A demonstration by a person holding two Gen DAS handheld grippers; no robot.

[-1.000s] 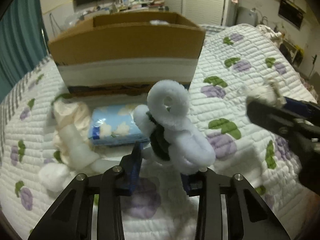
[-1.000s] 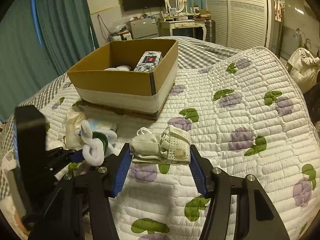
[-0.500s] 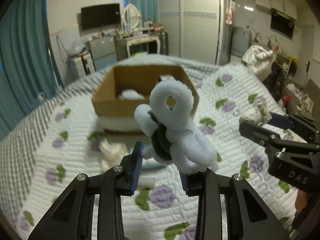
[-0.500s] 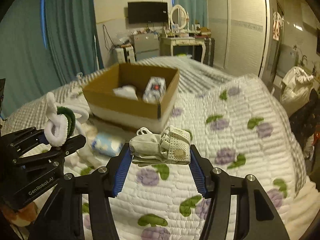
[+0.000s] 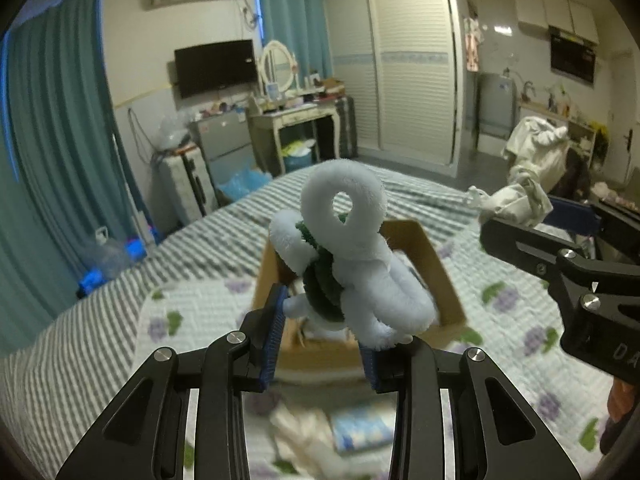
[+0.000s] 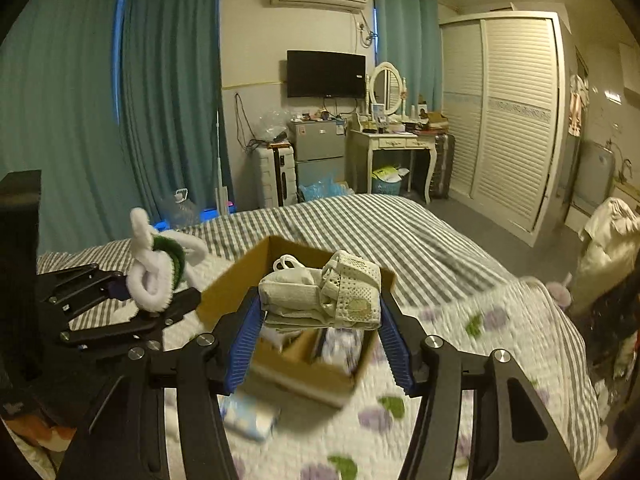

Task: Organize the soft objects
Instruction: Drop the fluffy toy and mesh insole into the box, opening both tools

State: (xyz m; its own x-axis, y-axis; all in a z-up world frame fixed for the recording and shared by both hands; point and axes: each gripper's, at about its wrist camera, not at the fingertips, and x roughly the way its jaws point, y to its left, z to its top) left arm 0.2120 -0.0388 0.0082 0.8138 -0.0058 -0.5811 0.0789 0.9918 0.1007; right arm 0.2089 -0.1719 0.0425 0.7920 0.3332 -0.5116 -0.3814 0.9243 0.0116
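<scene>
My left gripper [image 5: 322,340] is shut on a white and green fuzzy looped toy [image 5: 352,264] and holds it high above the bed, over the near side of the open cardboard box [image 5: 444,280]. The toy also shows in the right wrist view [image 6: 156,268]. My right gripper [image 6: 320,332] is shut on a folded beige cloth bundle with a mesh part [image 6: 324,296], held in the air over the box [image 6: 304,368]. In the left wrist view the bundle [image 5: 516,200] sits at the right, level with the toy.
The box stands on a quilted bed cover [image 5: 520,320] with purple and green prints; items lie inside it. A blue packet [image 5: 360,428] and pale soft things [image 5: 304,440] lie on the bed before the box. Beyond are curtains, a dressing table and a wardrobe.
Both grippers have risen well above the bed with their loads and moved toward the box, which now lies below them. The packet and soft things stayed on the bed.
</scene>
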